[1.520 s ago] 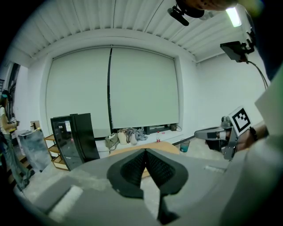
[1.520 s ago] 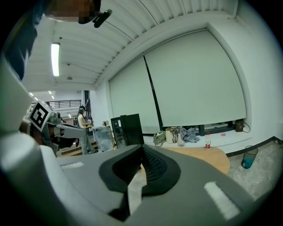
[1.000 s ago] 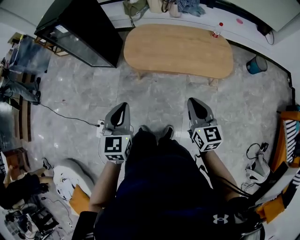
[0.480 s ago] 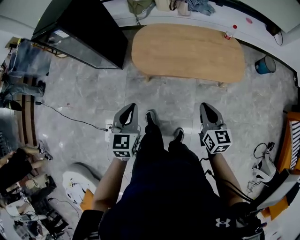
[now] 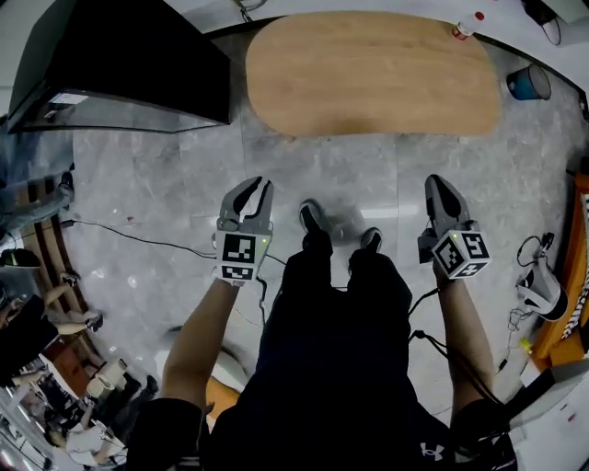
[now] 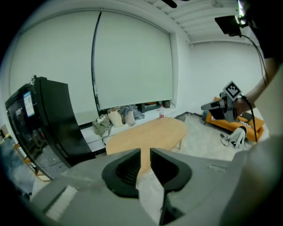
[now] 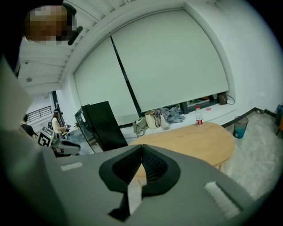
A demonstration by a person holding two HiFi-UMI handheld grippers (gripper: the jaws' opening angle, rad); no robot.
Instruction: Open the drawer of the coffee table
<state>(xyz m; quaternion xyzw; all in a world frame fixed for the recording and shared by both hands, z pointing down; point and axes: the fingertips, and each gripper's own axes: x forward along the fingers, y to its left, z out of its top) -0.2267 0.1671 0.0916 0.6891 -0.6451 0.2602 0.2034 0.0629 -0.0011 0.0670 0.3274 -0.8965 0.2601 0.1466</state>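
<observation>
Table (image 5: 368, 74) well beyond empty, opening left tongs (image 5: 256, 189) and right tongs (image 5: 440, 184)

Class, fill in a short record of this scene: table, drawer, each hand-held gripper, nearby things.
table: oval wooden coffee table, ahead of both grippers, untouched
drawer: none in view
left hand-held gripper: jaws opening, nothing between them
right hand-held gripper: jaws shut, empty
nearby things: bottle at the table's far edge; black cabinet beside the table
</observation>
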